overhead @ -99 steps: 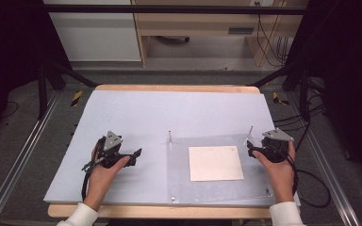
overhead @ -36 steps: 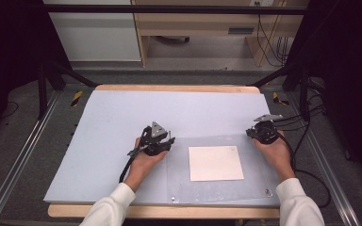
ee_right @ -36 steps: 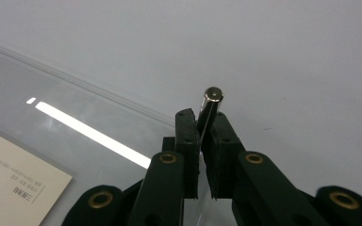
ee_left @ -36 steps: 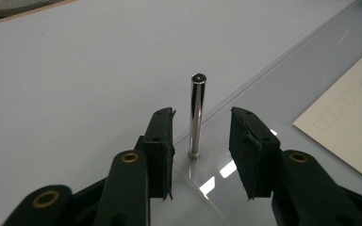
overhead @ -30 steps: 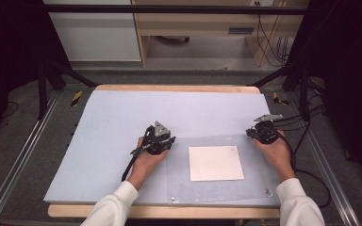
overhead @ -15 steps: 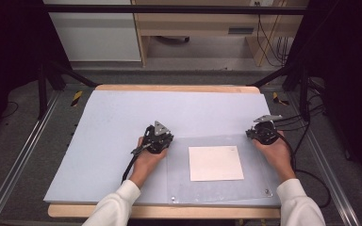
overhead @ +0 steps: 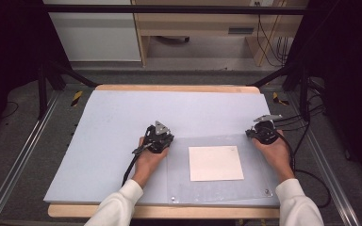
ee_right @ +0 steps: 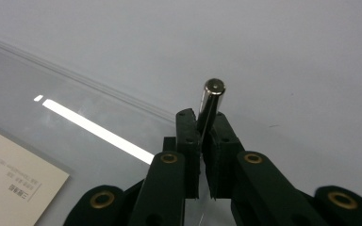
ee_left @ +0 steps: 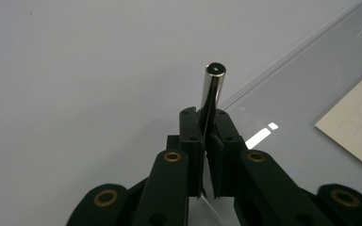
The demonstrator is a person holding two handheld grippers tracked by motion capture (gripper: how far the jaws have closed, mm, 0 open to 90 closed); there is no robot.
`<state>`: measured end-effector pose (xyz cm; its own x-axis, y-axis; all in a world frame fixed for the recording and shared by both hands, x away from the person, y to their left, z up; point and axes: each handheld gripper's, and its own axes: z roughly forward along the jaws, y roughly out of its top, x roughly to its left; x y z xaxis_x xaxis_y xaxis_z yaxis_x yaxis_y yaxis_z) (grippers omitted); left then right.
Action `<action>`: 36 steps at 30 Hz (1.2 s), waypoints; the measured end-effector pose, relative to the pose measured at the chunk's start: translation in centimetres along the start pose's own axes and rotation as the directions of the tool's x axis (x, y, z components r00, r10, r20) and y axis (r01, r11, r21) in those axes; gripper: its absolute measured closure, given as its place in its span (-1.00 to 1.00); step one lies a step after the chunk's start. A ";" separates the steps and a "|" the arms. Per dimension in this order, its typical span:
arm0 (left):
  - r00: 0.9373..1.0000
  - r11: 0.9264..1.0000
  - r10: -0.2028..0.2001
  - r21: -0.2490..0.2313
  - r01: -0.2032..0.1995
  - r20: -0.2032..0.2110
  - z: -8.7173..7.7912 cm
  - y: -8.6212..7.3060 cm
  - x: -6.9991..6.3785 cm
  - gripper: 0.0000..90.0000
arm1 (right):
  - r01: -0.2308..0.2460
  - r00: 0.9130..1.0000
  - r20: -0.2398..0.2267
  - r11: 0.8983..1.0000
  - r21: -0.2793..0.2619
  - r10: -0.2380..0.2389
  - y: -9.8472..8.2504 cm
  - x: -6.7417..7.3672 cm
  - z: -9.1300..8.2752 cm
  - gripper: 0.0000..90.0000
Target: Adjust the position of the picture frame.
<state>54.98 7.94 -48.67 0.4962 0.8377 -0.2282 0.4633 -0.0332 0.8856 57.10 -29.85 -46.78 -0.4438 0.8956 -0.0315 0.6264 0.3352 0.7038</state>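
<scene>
On the bench [overhead: 122, 113] in the high view, the left hand-held gripper [overhead: 159, 137] has crossed to the clear sheet's [overhead: 217, 188] far-left corner, clamping the left metal pin [ee_left: 214, 89], while the right hand-held gripper [ee_right: 204, 123] pinches the right metal pin [ee_right: 212, 96].

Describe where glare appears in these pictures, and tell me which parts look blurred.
Left gripper view: a small white glare patch on the clear sheet; the metal pin is sharp, the near jaws slightly soft. Right gripper view: a long bright streak on the sheet. High view: even light on the table, dark surroundings.
</scene>
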 end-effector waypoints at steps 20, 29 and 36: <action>0.997 0.998 -0.049 0.050 0.047 0.053 -3.4 3.6 2.3 0.83 | 0.058 0.998 -0.002 0.996 0.065 -0.058 4.4 2.4 -2.7 0.90; 0.999 1.000 -0.025 0.019 0.024 0.041 -6.2 5.9 5.0 0.84 | 0.058 0.998 0.003 0.996 0.066 -0.058 7.6 5.9 -3.2 0.90; 0.998 0.999 0.004 0.042 -0.006 0.055 -7.5 6.5 7.5 0.84 | 0.065 0.998 0.010 0.994 0.083 -0.066 8.8 8.7 -3.1 0.90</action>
<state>56.18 18.07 -41.54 0.5376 0.8063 -0.2467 0.4908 -0.0614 0.8691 56.73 -19.99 -38.65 -0.4779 0.8743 -0.0846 0.6476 0.4157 0.6386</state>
